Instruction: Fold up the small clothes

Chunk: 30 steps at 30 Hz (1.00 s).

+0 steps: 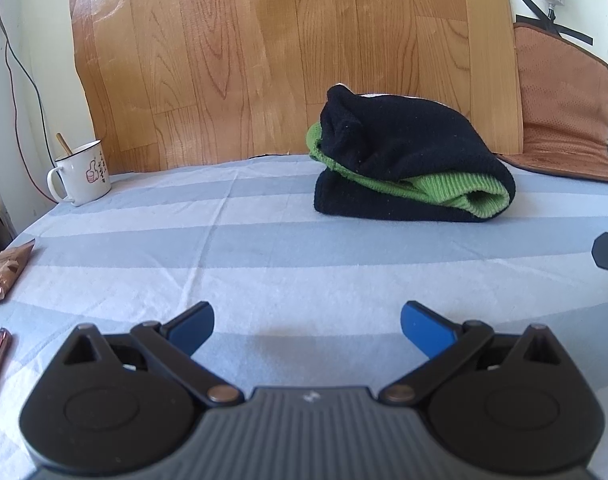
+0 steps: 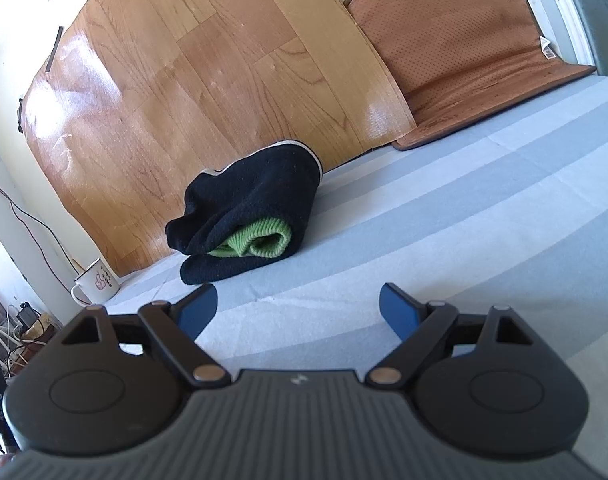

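Folded black-and-green garment (image 1: 411,160) lies near the bed's (image 1: 264,248) far edge, against the wood-patterned board (image 1: 264,60); left claw (image 1: 307,327) and right claw (image 2: 298,309) wide, empty, well apart from it, apparently released.

the folded garment (image 1: 411,152) is matt black knit, fuzzy, with ribbed green knit inside, lying on a soft woven striped sheet (image 1: 264,240). behind it the wood-grain vinyl sheet (image 1: 264,48) looks smooth and glossy, and the brown mat (image 2: 455,40) is perforated fabric. the white mug (image 1: 84,174) looks like shiny enamel.
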### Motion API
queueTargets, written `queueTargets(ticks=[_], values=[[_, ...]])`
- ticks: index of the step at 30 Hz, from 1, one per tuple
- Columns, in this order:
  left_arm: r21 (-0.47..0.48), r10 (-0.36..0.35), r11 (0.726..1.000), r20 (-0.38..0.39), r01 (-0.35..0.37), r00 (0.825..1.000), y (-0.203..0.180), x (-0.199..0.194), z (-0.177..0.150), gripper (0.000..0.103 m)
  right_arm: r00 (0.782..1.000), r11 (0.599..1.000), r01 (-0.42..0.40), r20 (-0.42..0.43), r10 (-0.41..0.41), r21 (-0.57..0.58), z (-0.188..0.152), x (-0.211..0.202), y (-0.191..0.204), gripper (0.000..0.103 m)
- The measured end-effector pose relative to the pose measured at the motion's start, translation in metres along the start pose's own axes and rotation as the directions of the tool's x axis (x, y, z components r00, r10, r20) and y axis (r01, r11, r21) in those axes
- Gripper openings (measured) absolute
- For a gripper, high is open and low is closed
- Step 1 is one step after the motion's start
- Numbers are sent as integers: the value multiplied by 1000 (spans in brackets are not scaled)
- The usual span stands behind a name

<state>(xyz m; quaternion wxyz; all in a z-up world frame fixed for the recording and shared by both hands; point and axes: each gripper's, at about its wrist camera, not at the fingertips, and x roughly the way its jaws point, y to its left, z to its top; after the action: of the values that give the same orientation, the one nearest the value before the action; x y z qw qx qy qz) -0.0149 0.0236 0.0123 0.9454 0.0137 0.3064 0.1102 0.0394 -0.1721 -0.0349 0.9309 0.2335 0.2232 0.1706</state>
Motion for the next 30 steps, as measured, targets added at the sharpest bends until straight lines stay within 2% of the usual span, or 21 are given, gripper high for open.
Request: queueTargets(ticks=[30], values=[[43, 31, 999, -5, -31, 999, -5, 1, 0, 103, 1000, 999, -2, 11, 1, 42, 0, 0, -5, 92]])
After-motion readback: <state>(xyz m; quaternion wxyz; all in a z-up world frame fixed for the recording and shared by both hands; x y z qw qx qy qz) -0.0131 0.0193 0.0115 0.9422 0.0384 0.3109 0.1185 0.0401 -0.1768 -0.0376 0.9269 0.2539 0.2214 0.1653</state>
